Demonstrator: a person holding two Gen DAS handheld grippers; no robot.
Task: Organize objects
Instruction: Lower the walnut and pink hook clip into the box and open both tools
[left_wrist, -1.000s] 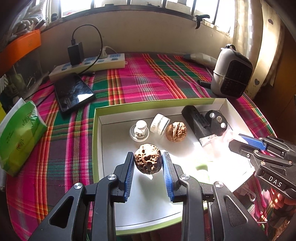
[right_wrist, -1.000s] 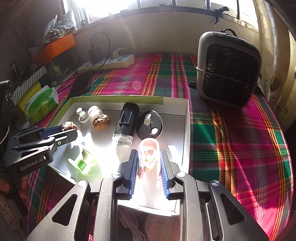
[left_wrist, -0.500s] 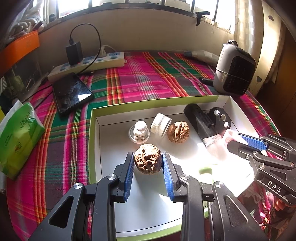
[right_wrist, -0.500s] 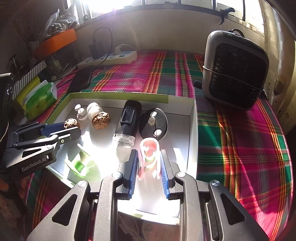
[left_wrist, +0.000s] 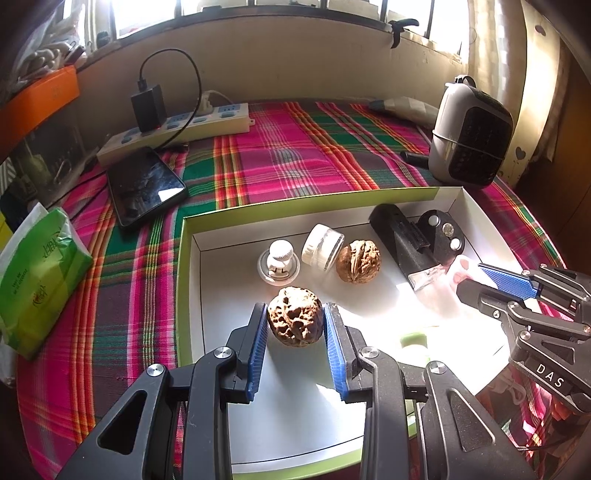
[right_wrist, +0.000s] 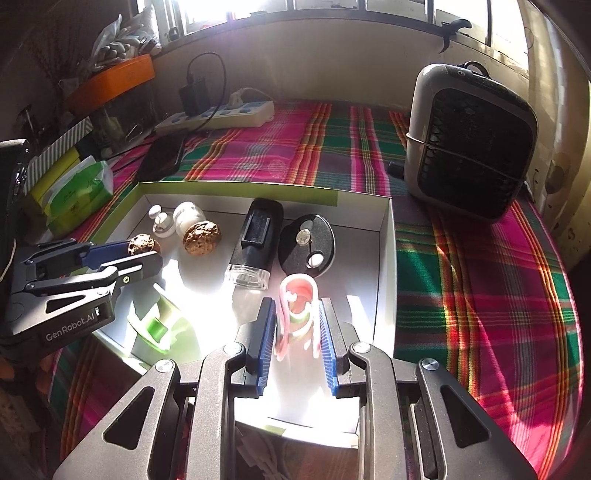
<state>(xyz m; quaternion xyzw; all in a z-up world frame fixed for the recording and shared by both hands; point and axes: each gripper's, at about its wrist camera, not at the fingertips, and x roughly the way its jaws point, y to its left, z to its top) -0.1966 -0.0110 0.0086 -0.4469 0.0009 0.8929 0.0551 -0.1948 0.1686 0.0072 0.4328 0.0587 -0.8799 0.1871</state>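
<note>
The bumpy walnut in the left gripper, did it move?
Yes. The bumpy walnut, clamped in the left gripper, sits a little farther from the smooth walnut than before, slightly back.

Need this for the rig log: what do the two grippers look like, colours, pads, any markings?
Both are black plastic frames with silver screws and triangular cutouts. Each finger carries a ribbed blue pad. Left gripper is marked "GenRobot.AI" on its side, seen from the right camera. Right gripper reads "DAS" from the left camera. No cables or sleeves visible.
</note>
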